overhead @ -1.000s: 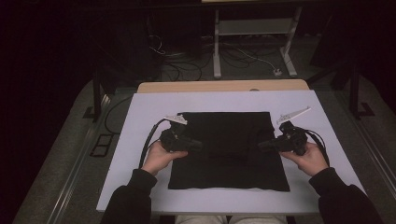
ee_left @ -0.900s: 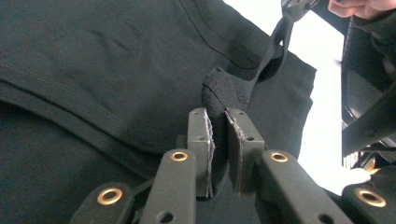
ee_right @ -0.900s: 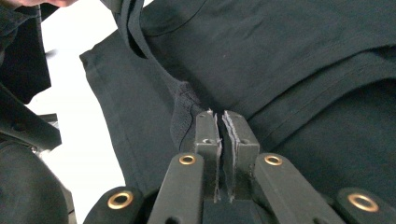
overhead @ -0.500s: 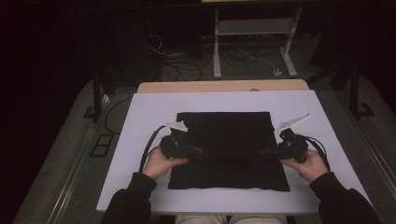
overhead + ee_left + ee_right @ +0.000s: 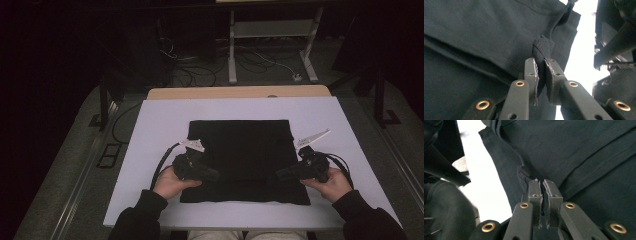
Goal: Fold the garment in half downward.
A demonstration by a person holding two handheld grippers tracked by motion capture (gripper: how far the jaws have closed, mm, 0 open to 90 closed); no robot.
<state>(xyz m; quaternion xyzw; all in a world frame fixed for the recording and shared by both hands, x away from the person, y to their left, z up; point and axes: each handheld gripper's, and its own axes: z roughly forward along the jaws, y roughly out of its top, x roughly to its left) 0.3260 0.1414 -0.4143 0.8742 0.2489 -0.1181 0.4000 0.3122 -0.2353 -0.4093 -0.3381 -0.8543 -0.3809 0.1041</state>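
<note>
A black cloth (image 5: pixel 240 145) lies flat on the white-covered table (image 5: pixel 150 130). My left gripper (image 5: pixel 216 176) reaches in from the cloth's left side, low over it near its front edge. The left gripper view shows the left gripper (image 5: pixel 540 61) shut on a bunched fold of the cloth (image 5: pixel 474 37). From the right side comes my right gripper (image 5: pixel 278 175), at the same depth. The right gripper view has the right gripper (image 5: pixel 541 181) shut on a pinched edge of the cloth (image 5: pixel 586 150). A hand holds each gripper.
A wooden table edge (image 5: pixel 240 92) runs along the far side of the white cover. Beyond it, on the dark floor, stand a metal frame (image 5: pixel 270 45) and loose cables (image 5: pixel 200 65). White margin surrounds the cloth on every side.
Both hands have moved toward the near edge of the table, taking the pinched cloth layer with them. Both jaws stay shut.
</note>
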